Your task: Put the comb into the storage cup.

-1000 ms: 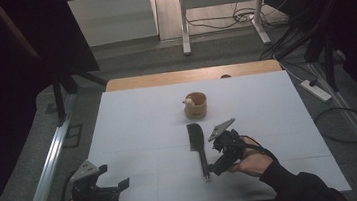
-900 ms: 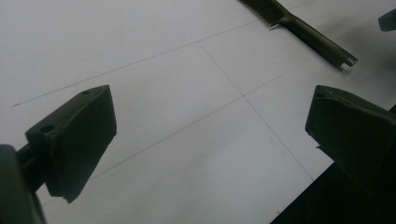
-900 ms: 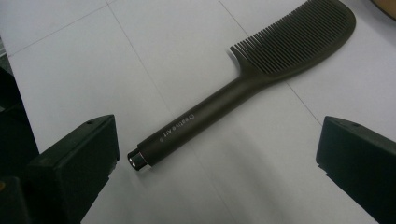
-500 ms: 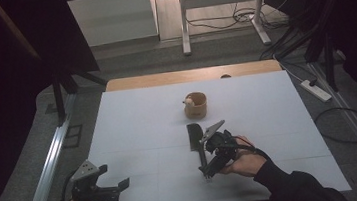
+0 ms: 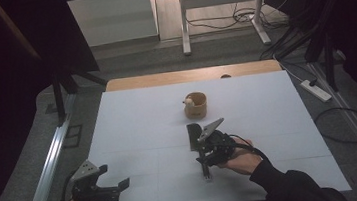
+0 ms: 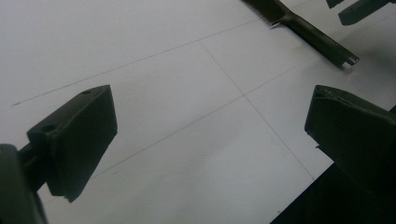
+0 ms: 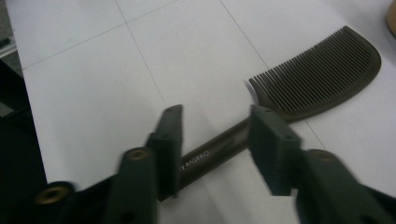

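Left tongs (image 5: pixel 117 186) hung wide open and empty at 7 o'clock. Right tongs (image 7: pixel 215 140) had just been closing, straddling the handle of the dark flat plastic comb (image 7: pixel 299 88) near the white surface (image 5: pixel 135 135) centre, pads not yet pressing. Comb judged light, stiff, slippery; handle best hold. Small wooden cup (image 5: pixel 195 106) sat at 12 o'clock.

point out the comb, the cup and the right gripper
comb (image 7: pixel 322 74), right gripper view, on the teeth
cup (image 5: pixel 196 107), high view, on its front wall
right gripper (image 7: pixel 215 140), right gripper view, midway between its fingertips
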A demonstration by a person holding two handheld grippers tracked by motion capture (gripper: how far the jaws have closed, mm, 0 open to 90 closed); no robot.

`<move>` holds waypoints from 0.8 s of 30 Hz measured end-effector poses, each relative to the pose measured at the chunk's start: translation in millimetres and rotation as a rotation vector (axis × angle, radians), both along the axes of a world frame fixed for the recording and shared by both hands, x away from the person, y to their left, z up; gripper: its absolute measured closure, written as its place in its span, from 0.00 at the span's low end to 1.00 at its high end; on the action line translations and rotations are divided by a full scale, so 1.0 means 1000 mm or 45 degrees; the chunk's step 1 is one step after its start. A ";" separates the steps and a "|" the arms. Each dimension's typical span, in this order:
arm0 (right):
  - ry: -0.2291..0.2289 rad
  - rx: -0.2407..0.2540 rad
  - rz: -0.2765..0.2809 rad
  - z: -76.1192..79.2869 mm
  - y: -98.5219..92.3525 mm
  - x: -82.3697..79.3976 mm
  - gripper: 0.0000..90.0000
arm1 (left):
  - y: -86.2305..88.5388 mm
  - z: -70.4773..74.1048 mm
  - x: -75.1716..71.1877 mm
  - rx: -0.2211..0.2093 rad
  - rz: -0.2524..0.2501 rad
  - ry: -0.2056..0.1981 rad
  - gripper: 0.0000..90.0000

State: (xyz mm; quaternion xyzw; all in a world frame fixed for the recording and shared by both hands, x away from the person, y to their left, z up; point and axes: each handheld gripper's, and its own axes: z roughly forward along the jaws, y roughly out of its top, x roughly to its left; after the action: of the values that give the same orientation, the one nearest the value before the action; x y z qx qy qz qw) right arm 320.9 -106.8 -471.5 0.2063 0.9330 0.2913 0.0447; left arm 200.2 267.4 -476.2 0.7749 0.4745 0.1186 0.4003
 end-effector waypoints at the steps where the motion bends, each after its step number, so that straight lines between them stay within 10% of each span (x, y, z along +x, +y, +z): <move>1: -0.002 -0.003 0.005 0.000 0.001 0.001 0.75 | 0.000 0.000 0.000 0.000 0.000 0.000 0.03; 7: 0.039 0.012 0.023 -0.002 0.004 0.006 1.00 | 0.000 0.000 0.000 0.000 0.000 0.001 0.04; 24: 0.048 -0.022 0.057 -0.020 0.020 0.005 1.00 | 0.000 0.000 0.000 0.002 0.000 0.002 0.04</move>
State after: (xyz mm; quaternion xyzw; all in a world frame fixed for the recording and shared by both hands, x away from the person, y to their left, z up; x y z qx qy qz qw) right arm 325.4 -87.1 -491.8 0.1904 0.9406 0.2801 0.0224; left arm 200.3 267.4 -476.3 0.7754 0.4746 0.1183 0.3994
